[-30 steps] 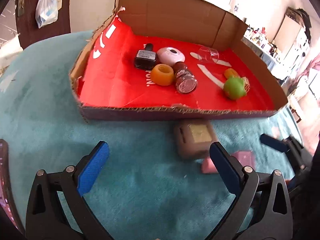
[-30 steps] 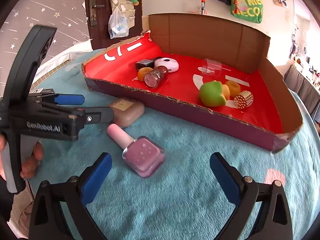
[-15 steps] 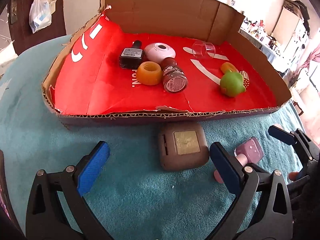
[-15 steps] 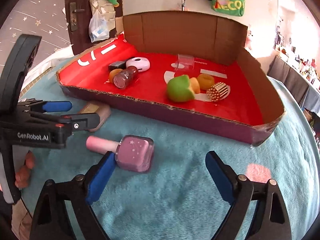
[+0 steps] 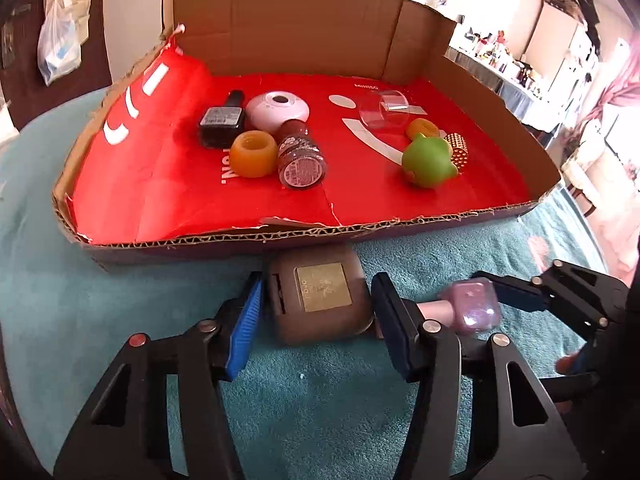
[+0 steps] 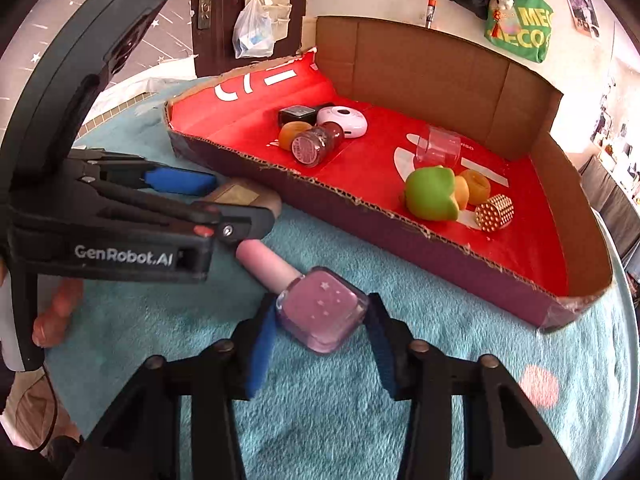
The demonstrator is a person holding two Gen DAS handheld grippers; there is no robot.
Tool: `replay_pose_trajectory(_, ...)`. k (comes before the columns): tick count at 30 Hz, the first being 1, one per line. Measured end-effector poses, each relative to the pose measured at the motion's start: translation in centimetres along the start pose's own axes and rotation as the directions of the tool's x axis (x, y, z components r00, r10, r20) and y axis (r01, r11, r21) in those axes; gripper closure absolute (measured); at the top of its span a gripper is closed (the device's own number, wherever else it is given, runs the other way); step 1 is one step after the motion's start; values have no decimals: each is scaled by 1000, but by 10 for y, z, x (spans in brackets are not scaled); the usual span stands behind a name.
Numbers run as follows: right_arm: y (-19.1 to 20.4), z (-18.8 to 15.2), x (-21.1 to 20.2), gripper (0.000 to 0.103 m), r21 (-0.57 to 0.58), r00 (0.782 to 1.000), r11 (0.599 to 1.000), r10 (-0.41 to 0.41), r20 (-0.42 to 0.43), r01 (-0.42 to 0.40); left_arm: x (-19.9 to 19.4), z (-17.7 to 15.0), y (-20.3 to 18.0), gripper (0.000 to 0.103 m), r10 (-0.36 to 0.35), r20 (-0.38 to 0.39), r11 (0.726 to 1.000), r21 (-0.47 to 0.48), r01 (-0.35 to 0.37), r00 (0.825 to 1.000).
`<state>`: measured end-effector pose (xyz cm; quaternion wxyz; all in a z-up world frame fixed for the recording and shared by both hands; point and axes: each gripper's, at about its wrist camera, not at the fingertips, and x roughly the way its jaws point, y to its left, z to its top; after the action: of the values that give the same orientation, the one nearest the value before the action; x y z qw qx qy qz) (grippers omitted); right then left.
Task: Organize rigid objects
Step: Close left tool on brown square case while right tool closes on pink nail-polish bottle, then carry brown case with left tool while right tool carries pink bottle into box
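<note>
A brown square compact case with a gold plate lies on the teal blanket just in front of the box; it also shows in the right wrist view. My left gripper has closed around it, pads touching both sides. A pink nail polish bottle with a pink cap lies on the blanket to the right; it also shows in the left wrist view. My right gripper has closed on the bottle's square body.
An open cardboard box with a red lining stands behind. It holds a black bottle, white disc, orange ring, glitter bottle, clear cup, green toy and gold cylinder.
Both grippers moved forward and down and narrowed from wide open: the left onto the compact case, the right onto the pink nail polish bottle.
</note>
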<state>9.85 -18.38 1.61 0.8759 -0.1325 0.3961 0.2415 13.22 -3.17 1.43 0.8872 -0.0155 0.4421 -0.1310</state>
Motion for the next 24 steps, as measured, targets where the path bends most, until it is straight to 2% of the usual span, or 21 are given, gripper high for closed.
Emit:
replay_pose_trajectory(5,-12,-9,-11,57,75,1000,997,-16,14,15,-5,-6,0,52,-5,13,1000,7,4,1000)
replay_pose_trajectory(9,-22,-14,-21,57,132,999,991,3,33,-7,-9,-9,2,53,-16,12,1000,-3,16,1000)
replay_pose_trajectory(24,-17,-7,-48,57,138,995,990,5,97,-18,-41,-16,-1,53,-43,71,999,-5,44,997)
